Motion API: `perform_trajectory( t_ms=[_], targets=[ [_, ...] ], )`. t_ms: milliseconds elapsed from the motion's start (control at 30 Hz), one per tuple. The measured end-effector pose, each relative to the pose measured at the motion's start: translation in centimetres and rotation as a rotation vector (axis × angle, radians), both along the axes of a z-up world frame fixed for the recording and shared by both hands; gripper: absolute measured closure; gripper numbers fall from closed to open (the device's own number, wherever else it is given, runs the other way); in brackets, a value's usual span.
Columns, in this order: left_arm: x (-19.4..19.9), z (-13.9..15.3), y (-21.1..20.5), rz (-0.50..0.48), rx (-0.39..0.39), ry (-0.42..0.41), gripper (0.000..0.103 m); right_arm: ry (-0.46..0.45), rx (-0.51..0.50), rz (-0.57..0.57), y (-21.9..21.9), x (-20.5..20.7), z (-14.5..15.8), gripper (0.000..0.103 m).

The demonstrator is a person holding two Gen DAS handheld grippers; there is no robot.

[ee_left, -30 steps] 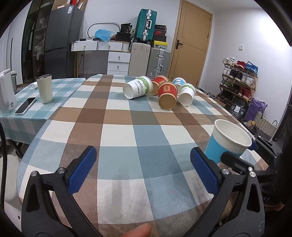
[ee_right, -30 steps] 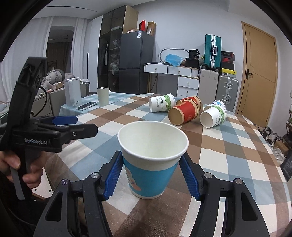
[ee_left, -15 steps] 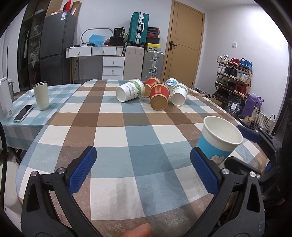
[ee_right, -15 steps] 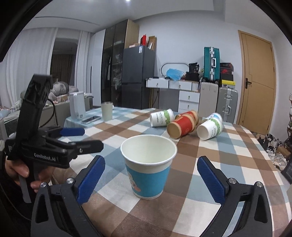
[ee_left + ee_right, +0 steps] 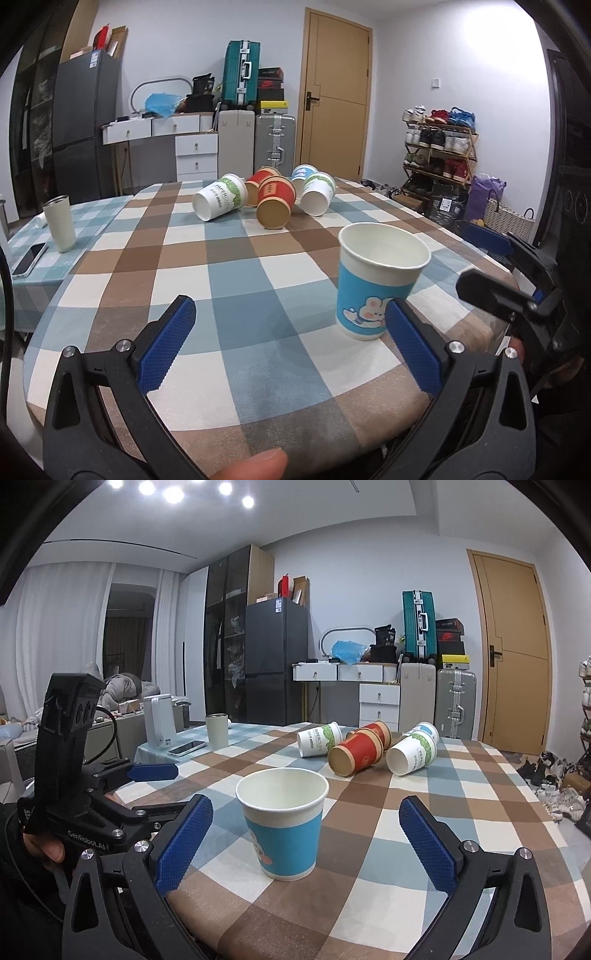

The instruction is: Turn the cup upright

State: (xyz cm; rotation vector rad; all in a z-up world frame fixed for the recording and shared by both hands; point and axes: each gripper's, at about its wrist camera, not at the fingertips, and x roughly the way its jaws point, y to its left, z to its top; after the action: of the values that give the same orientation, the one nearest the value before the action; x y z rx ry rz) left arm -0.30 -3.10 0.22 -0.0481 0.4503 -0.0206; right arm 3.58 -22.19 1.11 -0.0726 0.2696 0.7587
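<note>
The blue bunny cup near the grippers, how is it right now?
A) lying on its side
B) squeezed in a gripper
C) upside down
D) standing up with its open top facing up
D: the blue bunny cup stands on the table, mouth up, with the right gripper open around it, not touching.

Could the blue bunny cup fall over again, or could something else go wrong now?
Maybe. The blue cup stands upright near the table edge, with the open right gripper around it but not touching; a bump while pulling back could tip it. The left gripper, also open, has one finger right beside the cup. The five tipped cups, like the red one, might roll when grabbed.
</note>
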Motion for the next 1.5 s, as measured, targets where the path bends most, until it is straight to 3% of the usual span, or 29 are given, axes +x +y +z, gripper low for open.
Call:
perform_trajectory(
  t_ms=[1500],
  targets=[
    [-0.24, -0.2, 0.01, -0.016, -0.002, -0.009, 0.001, -0.008, 0.008, 0.005, -0.22, -0.23, -0.38, 0.0]
  ],
)
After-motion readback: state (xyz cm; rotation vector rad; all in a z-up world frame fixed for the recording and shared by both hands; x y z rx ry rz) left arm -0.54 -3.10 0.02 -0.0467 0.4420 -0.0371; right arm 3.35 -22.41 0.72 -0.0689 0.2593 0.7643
